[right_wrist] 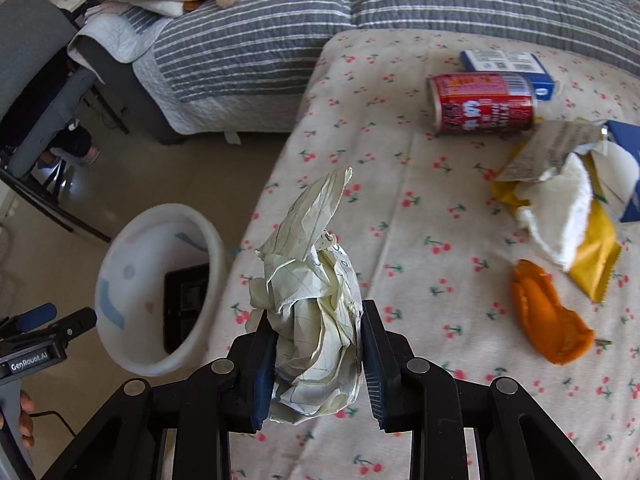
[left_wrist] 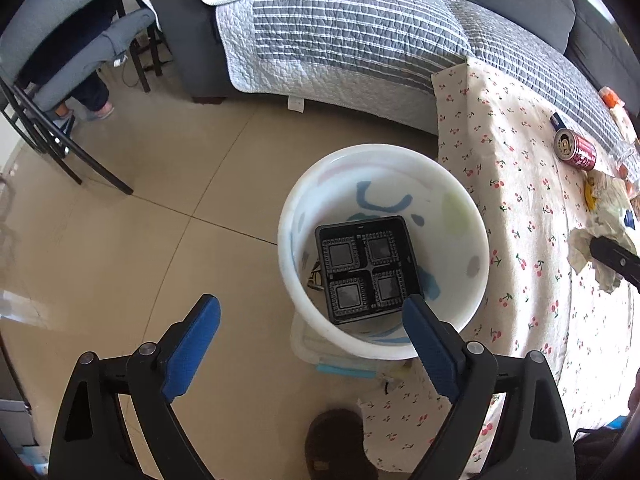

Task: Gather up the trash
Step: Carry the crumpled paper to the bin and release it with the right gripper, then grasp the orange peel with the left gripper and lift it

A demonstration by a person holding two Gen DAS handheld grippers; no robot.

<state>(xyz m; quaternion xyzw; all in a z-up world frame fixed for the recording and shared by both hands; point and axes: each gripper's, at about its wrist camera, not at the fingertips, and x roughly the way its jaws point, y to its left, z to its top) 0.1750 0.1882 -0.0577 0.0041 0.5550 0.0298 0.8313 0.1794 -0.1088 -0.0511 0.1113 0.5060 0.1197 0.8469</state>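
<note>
the chair (left_wrist: 60, 52) stands at the far left on the tiled floor (left_wrist: 140, 240), with a seated person's legs under it. the sofa (left_wrist: 340, 40), draped in a striped grey quilt, runs along the far side.

the left gripper (left_wrist: 312, 332) hovers above the near rim of the white bucket (left_wrist: 476, 236). its blue fingers (left_wrist: 196, 336) are spread wide apart and grasp nothing. the bucket stands on the floor just beside the left edge of the worktop (left_wrist: 520, 208), which is covered with a cherry-print cloth. a black plastic tray (left_wrist: 368, 268) with four square cells lies tilted inside the bucket.

the right gripper (right_wrist: 316, 364) is positioned over the left part of the worktop, to the right of the bucket. its fingers (right_wrist: 372, 360) are clenched on the crumpled paper (right_wrist: 316, 320), a ball of lined sheet that sticks up beyond the fingertips. the paper is held in the air, apart from the cloth.

further right on the worktop lies the remaining trash. a red can (right_wrist: 484, 102) lies on its side at the far end, touching a blue box (right_wrist: 508, 66) behind it. near the can lies a pile of torn wrappers (right_wrist: 560, 184), white, yellow and blue. an orange peel (right_wrist: 548, 316) lies just near of the pile.
</note>
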